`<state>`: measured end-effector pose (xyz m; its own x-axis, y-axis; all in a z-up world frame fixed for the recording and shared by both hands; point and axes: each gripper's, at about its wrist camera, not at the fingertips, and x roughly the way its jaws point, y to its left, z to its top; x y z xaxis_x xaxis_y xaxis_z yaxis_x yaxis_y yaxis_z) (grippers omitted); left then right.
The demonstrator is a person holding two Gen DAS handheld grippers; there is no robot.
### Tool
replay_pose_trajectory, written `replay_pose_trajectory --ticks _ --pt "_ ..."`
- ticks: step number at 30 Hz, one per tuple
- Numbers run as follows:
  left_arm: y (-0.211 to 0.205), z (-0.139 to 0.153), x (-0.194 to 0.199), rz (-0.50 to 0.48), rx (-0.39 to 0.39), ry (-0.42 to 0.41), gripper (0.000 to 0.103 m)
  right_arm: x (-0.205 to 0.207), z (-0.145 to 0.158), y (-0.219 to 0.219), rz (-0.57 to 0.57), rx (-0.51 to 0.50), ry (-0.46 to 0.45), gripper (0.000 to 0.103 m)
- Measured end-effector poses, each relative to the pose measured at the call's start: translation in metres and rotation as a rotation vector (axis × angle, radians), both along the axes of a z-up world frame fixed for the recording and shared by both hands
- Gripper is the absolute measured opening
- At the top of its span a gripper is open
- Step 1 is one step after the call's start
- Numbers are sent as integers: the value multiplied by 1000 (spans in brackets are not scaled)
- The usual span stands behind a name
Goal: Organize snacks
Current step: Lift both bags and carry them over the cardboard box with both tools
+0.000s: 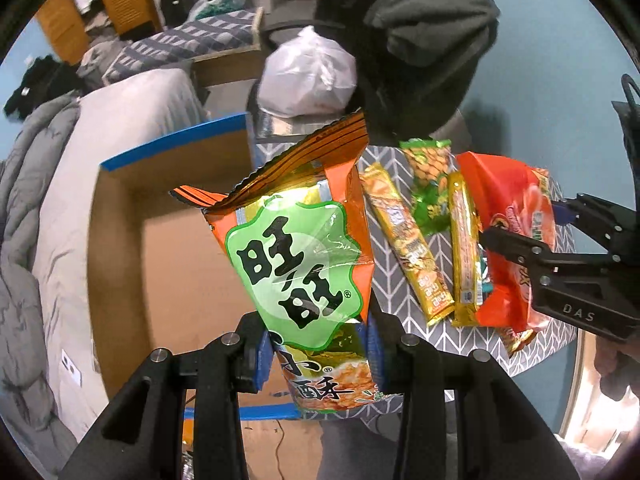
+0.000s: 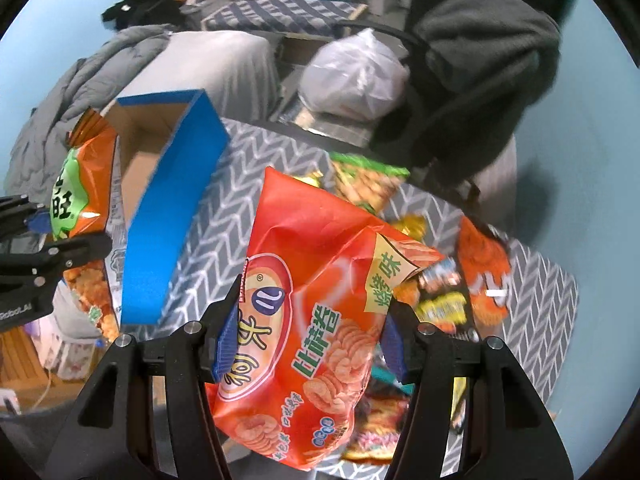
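My left gripper (image 1: 316,356) is shut on an orange and green snack bag (image 1: 300,248) and holds it over the open cardboard box with blue edges (image 1: 172,140). My right gripper (image 2: 308,344) is shut on a red chips bag (image 2: 316,304), lifted above the grey chevron-patterned table (image 2: 532,280). The right gripper (image 1: 528,232) with the red bag (image 1: 516,216) also shows at the right of the left wrist view. The left gripper (image 2: 60,236) and its bag (image 2: 88,184) show at the left of the right wrist view, beside the box (image 2: 168,216).
Several snack packs lie on the table: two yellow bars (image 1: 408,240), a green peanut pack (image 1: 428,172), an orange pack (image 2: 484,272). A white plastic bag (image 1: 308,76) and a dark garment on a chair (image 1: 424,36) stand behind. A grey bed (image 1: 80,184) lies left.
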<state>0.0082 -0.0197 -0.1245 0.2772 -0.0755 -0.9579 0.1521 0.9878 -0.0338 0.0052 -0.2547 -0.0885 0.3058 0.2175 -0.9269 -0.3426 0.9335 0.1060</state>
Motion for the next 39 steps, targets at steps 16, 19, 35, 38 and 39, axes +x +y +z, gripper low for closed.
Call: replay_pose_trajectory --ticks 16,19,35,38,39 --pt "96 8 -15 251 34 -34 39 34 19 114 237 78 -33 58" --pt "113 4 -17 282 48 -37 39 40 16 138 271 85 -25 58" --pt "183 -33 -9 391 81 -3 39 49 -12 244 414 86 45 59" --pt "186 -39 -9 395 80 6 39 49 -20 254 422 77 59 59" --pt "187 -41 -10 396 80 9 39 48 -23 257 424 77 65 59"
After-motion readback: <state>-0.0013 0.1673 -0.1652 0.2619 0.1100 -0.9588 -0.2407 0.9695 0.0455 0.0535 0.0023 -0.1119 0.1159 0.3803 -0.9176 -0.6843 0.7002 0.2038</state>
